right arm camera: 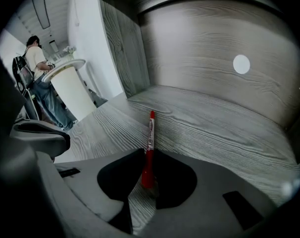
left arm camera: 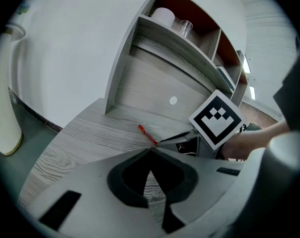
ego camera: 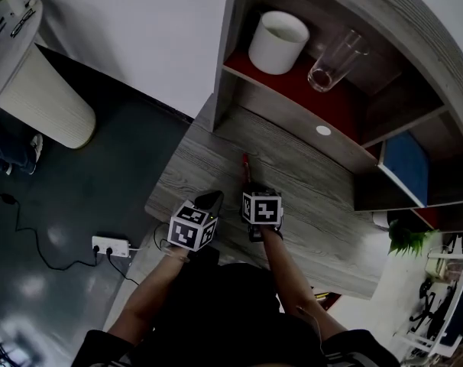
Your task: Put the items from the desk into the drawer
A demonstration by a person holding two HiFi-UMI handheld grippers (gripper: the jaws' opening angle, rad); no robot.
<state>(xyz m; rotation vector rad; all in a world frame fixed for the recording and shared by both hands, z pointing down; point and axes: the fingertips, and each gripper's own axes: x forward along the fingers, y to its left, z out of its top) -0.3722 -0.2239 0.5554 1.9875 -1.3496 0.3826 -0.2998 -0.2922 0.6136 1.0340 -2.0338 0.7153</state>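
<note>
Right gripper (right arm camera: 148,152): fingers closed on the red pen (right arm camera: 150,133), pinching it near its rear end. The short tail of the pen sits inside the dark hollow behind the fingertips. The rest of the barrel points straight ahead, away from the fingers and toward the back panel of the desk (right arm camera: 214,128). The front end is low over the wood grain; contact with the surface cannot be made out.

Left gripper (left arm camera: 150,151): fingers brought together, tips meeting, nothing between them. Only bare desk (left arm camera: 85,138) shows through the hollow behind the tips.

Head view: the right gripper (ego camera: 248,180) and the left gripper (ego camera: 213,199) are side by side near the front edge of the desk (ego camera: 308,197), marker cubes facing up. The red pen (ego camera: 245,163) projects from the right fingers toward the shelf unit. In the left gripper view the same pen (left arm camera: 147,134) runs diagonally, its lower end at the right fingers.

Surroundings: a small white disc (ego camera: 323,131) sits in the back panel. On the red-lined shelf above stand a white cup (ego camera: 278,42) and a clear glass (ego camera: 337,60), well apart from the pen. A white power strip (ego camera: 111,245) lies on the dark floor to the left.
</note>
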